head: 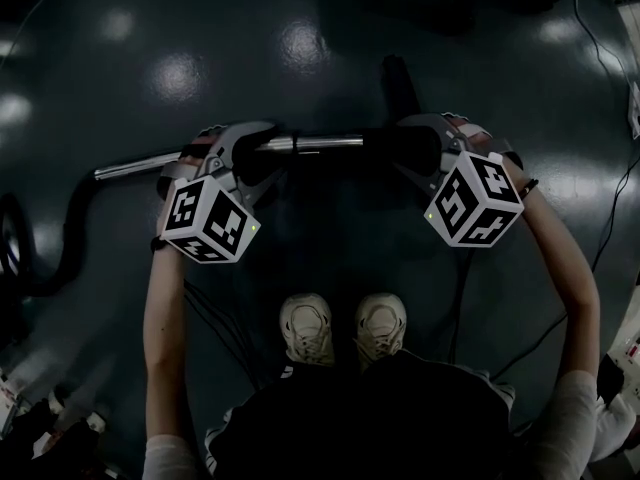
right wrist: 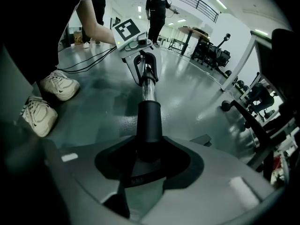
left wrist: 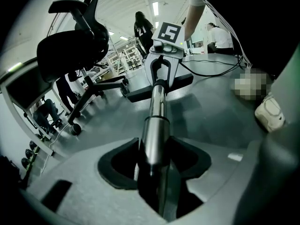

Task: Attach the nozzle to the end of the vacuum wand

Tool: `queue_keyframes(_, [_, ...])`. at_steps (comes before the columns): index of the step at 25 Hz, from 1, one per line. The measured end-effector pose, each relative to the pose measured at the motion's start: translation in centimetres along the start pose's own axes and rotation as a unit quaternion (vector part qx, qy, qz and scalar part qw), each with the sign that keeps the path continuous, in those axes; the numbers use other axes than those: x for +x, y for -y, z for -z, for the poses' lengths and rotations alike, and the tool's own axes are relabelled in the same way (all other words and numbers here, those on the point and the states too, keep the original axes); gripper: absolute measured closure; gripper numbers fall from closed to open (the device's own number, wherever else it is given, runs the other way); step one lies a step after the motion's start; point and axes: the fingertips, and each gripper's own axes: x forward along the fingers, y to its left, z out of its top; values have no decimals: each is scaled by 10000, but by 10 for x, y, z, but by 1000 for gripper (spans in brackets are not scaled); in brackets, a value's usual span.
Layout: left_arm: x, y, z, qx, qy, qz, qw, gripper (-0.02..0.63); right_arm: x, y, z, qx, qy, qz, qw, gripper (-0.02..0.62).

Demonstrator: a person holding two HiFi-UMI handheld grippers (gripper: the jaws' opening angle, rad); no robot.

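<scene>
Chrome wand (head: 322,142): I am holding it level above the floor and across my front. It is spanning from my left gripper (head: 247,150) to my right gripper (head: 418,148).
Left grip: I am clamping the left gripper on the bare metal of the wand. In the left gripper view the dark pads are pressing both sides of it, and it is running straight away toward the other gripper.
Right grip: I am clenching the right gripper on the black nozzle (right wrist: 149,120). In the right gripper view the pads are bearing on its broad rear part.
Nozzle position: it is sitting at the wand's right-hand end, in line with it, with its round collar enclosing the metal. I cannot tell whether it is fully seated.
Hose (head: 68,230): black. It is curving down from the wand's far left end toward the left edge of the head view.
Marker cubes: the left cube (head: 208,220) and the right cube (head: 473,200) are both facing up toward my head, each showing a small green light.
Stance: my pale shoes (head: 342,328) are standing side by side below the middle of the wand.
Floor (head: 200,68): dark green and glossy. It is reflecting ceiling lights.
Cables (head: 600,238): thin black ones are trailing over the floor on my right.
Surroundings: a black office chair (left wrist: 75,43) is standing off to the side in the left gripper view, and people are standing in the background of both gripper views.
</scene>
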Motion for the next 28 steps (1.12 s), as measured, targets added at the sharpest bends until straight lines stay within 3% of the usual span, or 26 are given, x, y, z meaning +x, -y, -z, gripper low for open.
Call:
queue_keyframes(6, [1, -1, 1, 30, -27, -46, 10000, 396, -8, 2, -14, -147, 3, 48, 9999, 417])
queue_keyframes(18, [7, -6, -26, -21, 442, -192, 9988, 408, 11, 9, -41, -427, 231, 92, 9988, 417])
queue_keyframes(20, [8, -5, -32, -154, 647, -204, 9976, 413, 18, 7, -36, -436, 171, 78, 9989, 417])
queue_keyframes(22, [0, -15, -46, -590, 1207, -479, 9898, 474, 21, 8, -37, -282, 265, 161, 9991, 417])
queue_keyframes(23, [-10, -26, -54, -905, 1607, -738, 9801, 598, 17, 13, -42, -34, 461, 309, 9984, 424])
queue_keyframes(24, [-23, -41, -63, -1302, 2053, -1014, 9647, 600, 8, 22, -49, 366, 762, 529, 9950, 477])
queue_keyframes(25, [-37, -55, -69, -1851, 2528, -1271, 9411, 600, -4, 34, -58, 876, 1130, 779, 9867, 538])
queue_keyframes(26, [-52, -69, -71, -2507, 2997, -1495, 9083, 600, -17, 47, -66, 1428, 1524, 1013, 9727, 563])
queue_keyframes(28, [-81, -89, -68, -3649, 3842, -1898, 8266, 600, -40, 69, -78, 2524, 2262, 1411, 9302, 588])
